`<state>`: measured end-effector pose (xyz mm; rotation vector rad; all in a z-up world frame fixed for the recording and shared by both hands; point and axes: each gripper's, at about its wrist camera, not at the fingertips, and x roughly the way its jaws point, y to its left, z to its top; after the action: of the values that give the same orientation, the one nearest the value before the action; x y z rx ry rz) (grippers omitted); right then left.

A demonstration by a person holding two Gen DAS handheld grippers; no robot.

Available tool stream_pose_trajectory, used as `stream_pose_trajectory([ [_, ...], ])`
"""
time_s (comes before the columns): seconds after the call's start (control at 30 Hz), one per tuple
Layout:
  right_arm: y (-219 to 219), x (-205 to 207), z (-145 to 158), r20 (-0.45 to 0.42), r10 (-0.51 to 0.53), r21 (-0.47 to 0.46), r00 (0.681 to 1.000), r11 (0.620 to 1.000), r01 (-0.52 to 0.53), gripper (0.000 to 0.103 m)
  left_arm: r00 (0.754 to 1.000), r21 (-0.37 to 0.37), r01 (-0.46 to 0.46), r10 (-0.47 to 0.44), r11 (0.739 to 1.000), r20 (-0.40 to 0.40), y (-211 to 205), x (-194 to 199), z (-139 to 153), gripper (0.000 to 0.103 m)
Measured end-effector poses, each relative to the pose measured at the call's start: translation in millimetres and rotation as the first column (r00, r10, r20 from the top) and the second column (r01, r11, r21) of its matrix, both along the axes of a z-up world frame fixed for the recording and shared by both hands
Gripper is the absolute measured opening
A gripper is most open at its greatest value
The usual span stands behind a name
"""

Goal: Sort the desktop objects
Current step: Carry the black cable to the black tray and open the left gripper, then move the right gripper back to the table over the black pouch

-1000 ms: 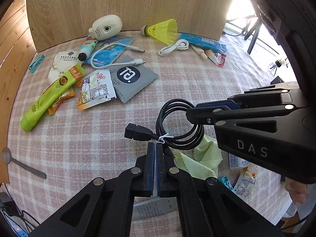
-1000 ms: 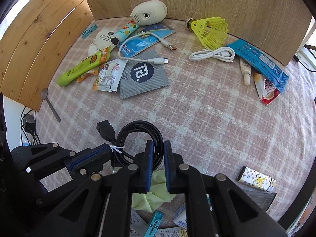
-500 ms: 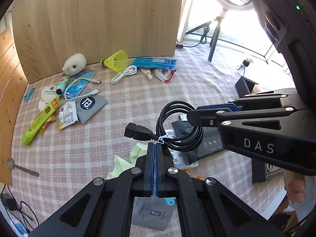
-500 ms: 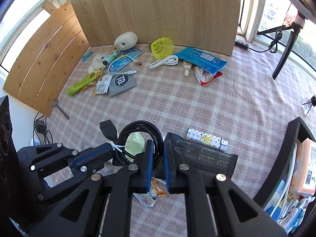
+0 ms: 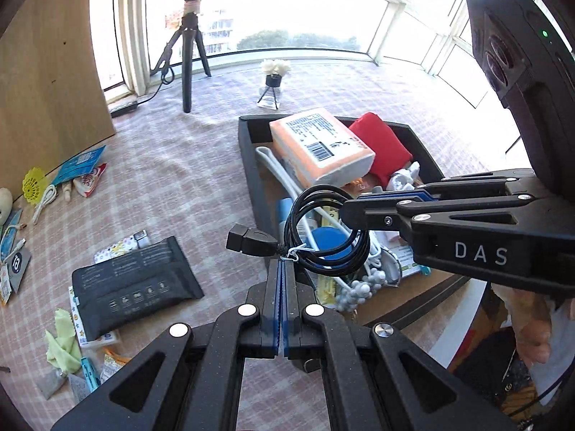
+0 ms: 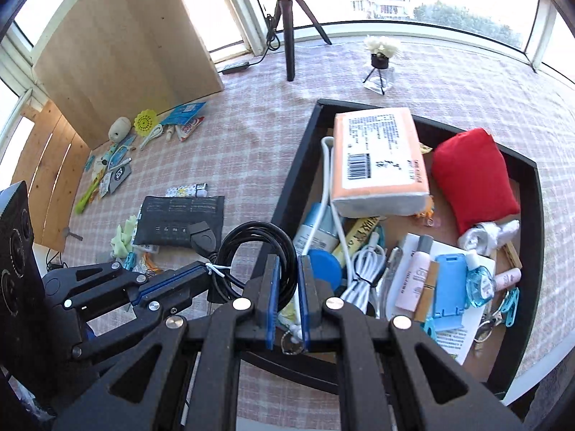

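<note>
So both grippers have hold of the same coiled black cable. The left gripper is pinched fully shut right at the white twist tie that bundles the loops, and the right gripper is clamped on the far side of the coil, blue pads squeezing the bundle with a narrow gap. In the left wrist view the right gripper comes in from the right, and its black body reads "DAS" in white letters.

The coil hangs in the air over the near left corner of the black tray. Its USB socket end sticks out sideways, away from the tray toward the open tablecloth, and the loop stretches from one gripper to the other.

Below it in the tray: a blue round lid, a white cable and a pink tube with print too small to read. Further in there's an orange-and-white pack with a barcode and dense text I can't make out, plus a red pouch.

Out on the checked cloth lies a black packet with small white icons. Way back by the wooden board sits a grey sachet with a round white logo, and near it a yellow shuttlecock.
</note>
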<state>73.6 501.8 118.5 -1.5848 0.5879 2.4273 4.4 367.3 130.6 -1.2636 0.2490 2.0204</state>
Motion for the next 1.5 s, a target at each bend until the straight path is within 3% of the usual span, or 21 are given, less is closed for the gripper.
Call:
stream_pose_trajectory([
  [0.2,53,53,2,0.007,-0.113,0.018,0.994,0.993,0.113,0.01,0.992,-0.005,0.124,-0.124,0.992,-0.002,70,29,5,0.0],
  [0.43,82,83,3,0.009,-0.148,0.039,0.989,0.988,0.147,0.011,0.981,-0.028,0.192,-0.192,0.981,0.0,112,50,6,0.0],
  [0.47,82,83,4,0.01,-0.137,0.052,0.99,0.989,0.137,0.012,0.981,-0.038,0.194,-0.194,0.98,-0.005,115,52,6,0.002],
  [0.5,83,83,7,0.01,-0.136,0.078,0.991,0.988,0.135,0.021,0.982,-0.057,0.187,-0.188,0.981,-0.015,118,52,5,0.009],
  [0.53,84,83,8,0.014,-0.145,0.109,0.989,0.984,0.143,0.027,0.985,-0.075,0.17,-0.172,0.983,-0.023,118,51,5,0.021],
  [0.57,85,85,11,0.003,-0.15,0.121,0.989,0.982,0.148,0.033,0.987,-0.078,0.157,-0.16,0.984,-0.031,116,51,6,0.026],
  [1.07,61,46,18,-0.028,-0.037,0.099,0.999,0.994,0.04,0.033,0.998,-0.107,-0.01,0.003,0.994,-0.062,61,17,9,0.026],
  [1.33,29,0,18,-0.04,0.104,0.089,0.994,0.991,-0.1,0.033,0.991,-0.12,-0.124,0.117,0.985,-0.066,19,1,6,0.026],
  [1.5,2,-37,15,-0.057,0.237,0.054,0.97,0.971,-0.234,0.033,0.968,-0.121,-0.251,0.248,0.96,-0.037,-20,-13,-7,0.026],
])
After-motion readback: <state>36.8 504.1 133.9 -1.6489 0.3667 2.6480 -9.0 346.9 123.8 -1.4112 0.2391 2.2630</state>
